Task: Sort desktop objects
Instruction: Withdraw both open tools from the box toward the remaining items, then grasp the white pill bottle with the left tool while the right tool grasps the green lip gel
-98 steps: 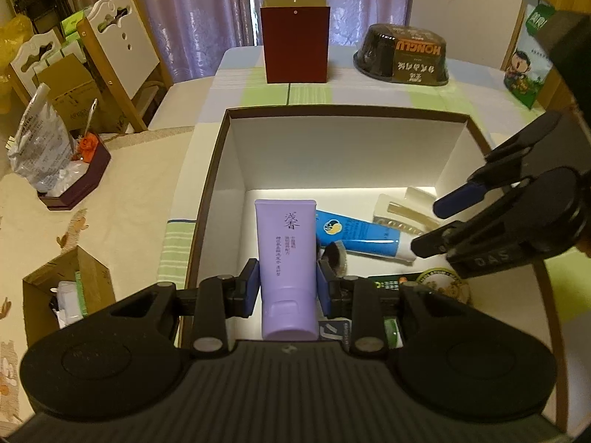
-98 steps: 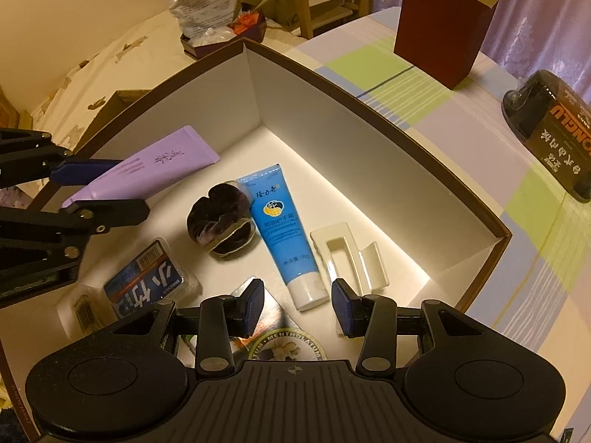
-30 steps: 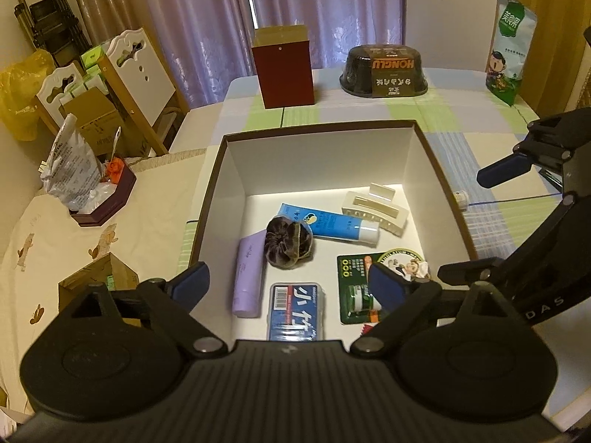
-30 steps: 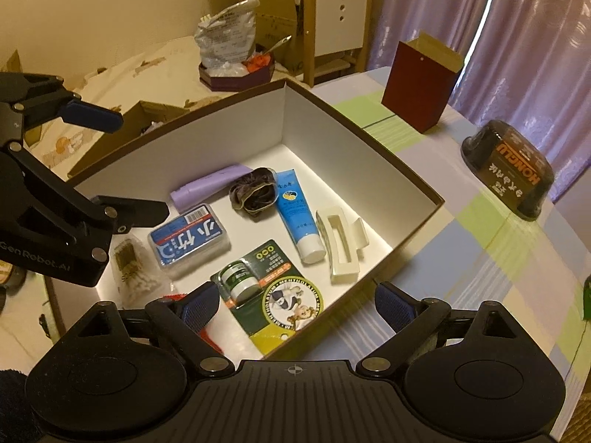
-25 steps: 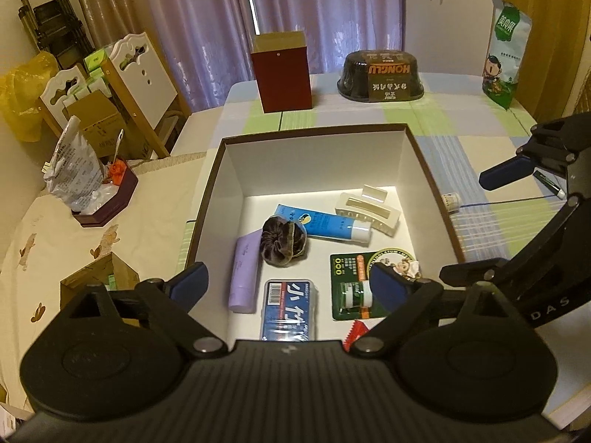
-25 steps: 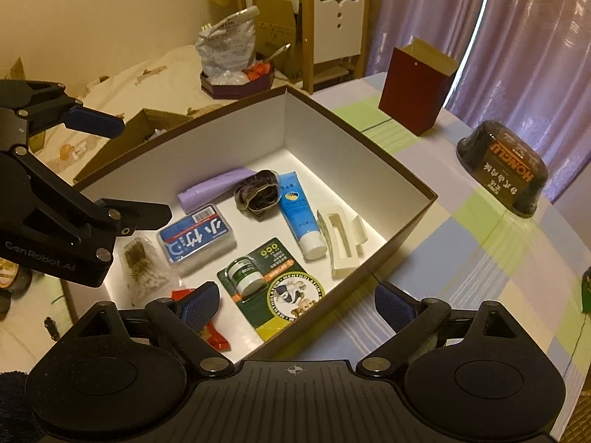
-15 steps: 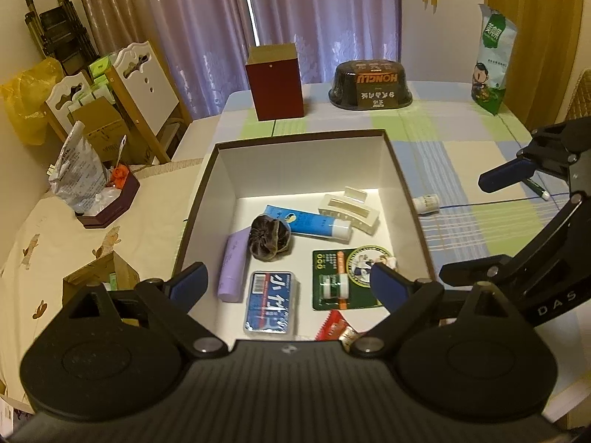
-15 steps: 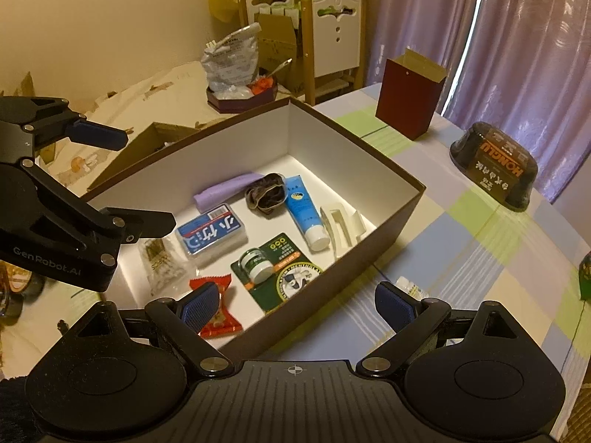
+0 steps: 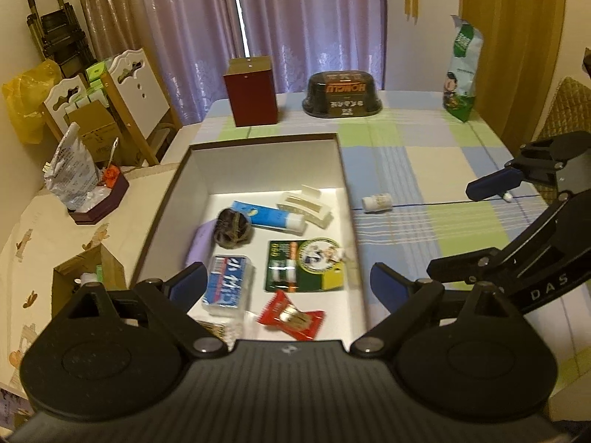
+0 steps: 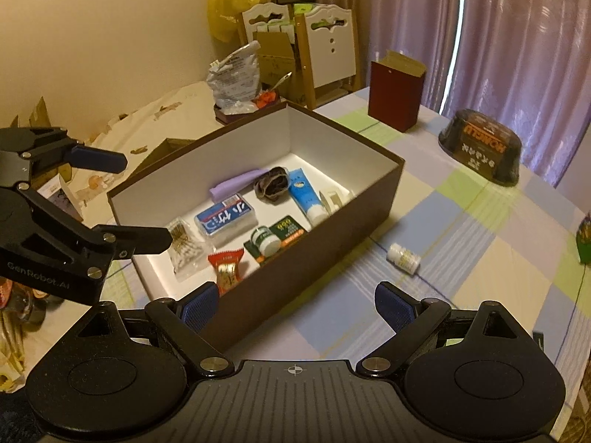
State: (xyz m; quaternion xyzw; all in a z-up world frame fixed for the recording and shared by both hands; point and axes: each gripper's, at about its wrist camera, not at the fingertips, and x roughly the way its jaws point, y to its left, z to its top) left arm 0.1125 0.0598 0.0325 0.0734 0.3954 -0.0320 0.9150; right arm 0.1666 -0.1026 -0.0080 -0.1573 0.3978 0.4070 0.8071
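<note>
Brown-walled box point(image 9: 343, 170): holds purple tube point(image 10: 236, 181), blue tube point(image 10: 304, 193), tissue pack point(image 9: 227, 286), candy point(image 9: 290, 315). 1 small white bottle point(image 10: 403, 257) lies outside at 3 o'clock (probably next). Left gripper point(image 9: 284, 284) and right gripper point(image 10: 291, 306): spread, empty, raised clear.

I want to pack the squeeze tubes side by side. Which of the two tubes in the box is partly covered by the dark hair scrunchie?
The purple tube. The scrunchie overlaps its end, while the blue tube with the white cap lies fully in view beside the scrunchie.
</note>
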